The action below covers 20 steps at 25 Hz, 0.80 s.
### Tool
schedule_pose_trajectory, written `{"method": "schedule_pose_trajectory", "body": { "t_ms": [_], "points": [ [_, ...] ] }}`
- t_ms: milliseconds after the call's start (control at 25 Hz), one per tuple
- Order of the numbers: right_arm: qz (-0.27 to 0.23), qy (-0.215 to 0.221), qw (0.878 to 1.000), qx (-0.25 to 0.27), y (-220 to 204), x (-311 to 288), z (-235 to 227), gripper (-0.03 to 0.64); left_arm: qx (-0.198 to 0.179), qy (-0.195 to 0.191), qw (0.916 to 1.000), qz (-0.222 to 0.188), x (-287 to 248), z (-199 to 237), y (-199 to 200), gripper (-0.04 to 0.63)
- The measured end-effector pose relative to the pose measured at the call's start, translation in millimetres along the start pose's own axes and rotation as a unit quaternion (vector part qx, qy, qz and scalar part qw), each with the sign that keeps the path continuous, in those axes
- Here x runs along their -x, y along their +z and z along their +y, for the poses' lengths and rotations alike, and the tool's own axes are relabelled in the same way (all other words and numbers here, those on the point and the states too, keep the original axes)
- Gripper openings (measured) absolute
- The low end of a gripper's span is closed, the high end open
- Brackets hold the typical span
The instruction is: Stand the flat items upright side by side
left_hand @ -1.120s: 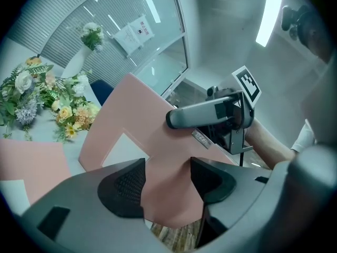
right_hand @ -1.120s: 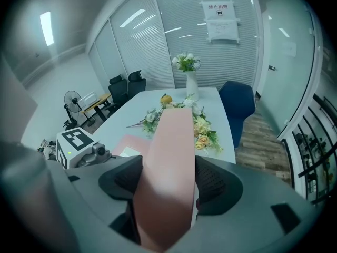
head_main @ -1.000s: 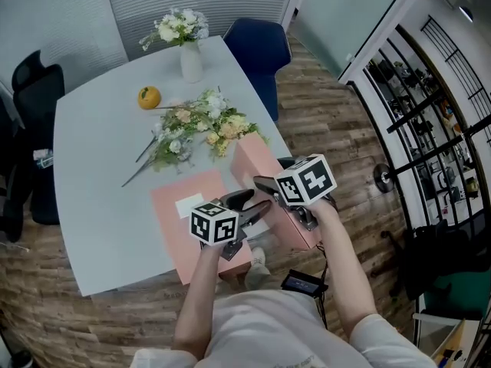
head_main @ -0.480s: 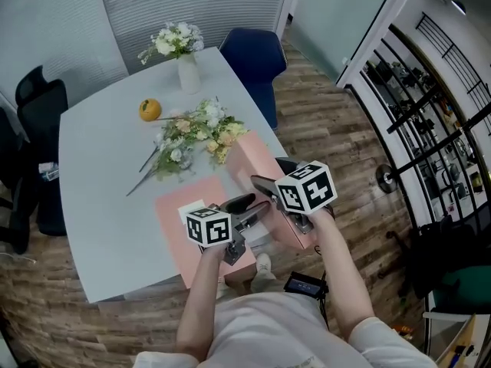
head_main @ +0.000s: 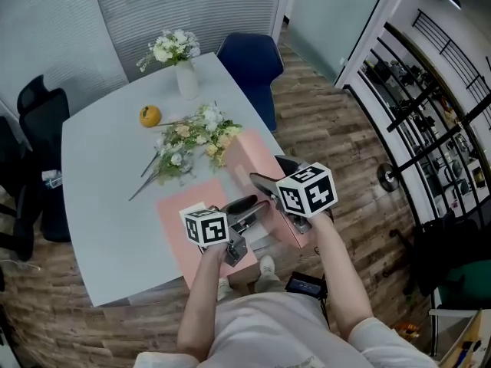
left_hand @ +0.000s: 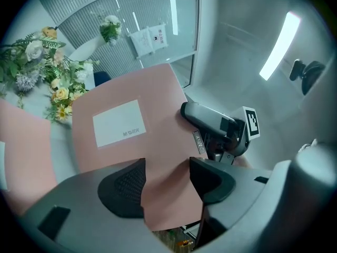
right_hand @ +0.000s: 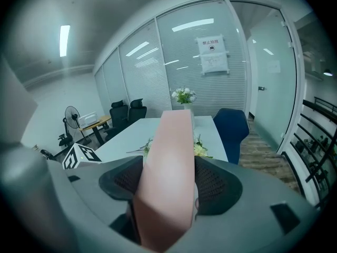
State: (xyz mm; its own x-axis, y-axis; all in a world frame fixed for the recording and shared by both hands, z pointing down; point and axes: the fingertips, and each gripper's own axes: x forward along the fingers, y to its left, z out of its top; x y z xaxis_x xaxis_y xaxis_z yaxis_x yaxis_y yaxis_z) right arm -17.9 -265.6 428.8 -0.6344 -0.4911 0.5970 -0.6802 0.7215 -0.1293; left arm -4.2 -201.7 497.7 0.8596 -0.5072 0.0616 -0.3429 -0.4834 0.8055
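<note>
Right gripper [right_hand: 167, 175] clenched on upright pink flat box [head_main: 245, 153]; left gripper [left_hand: 166, 179] pinching its corner. Risk: box sits near white table [head_main: 100, 205] edge, so uneven release topples it off, or onto loose flower spray [head_main: 196, 129].

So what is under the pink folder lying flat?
The pink folder rests on the white table; anything between is covered, and the left hand-held gripper hides part of it.

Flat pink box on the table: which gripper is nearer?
Left. Left gripper is over the flat pink box, at its right edge; right gripper is farther right, gripping the second pink box.
</note>
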Motion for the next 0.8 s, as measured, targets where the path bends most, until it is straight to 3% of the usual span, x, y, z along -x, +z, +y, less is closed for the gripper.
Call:
{"method": "schedule_pose_trajectory", "body": {
  "t_ms": [800],
  "points": [
    [-0.069, -0.018, 0.997, 0.028, 20.0, 3.2, 0.7, 0.319, 0.040, -0.022, 0.9981, -0.041, 1.6, 3.7, 14.7, 0.230]
  ]
}}
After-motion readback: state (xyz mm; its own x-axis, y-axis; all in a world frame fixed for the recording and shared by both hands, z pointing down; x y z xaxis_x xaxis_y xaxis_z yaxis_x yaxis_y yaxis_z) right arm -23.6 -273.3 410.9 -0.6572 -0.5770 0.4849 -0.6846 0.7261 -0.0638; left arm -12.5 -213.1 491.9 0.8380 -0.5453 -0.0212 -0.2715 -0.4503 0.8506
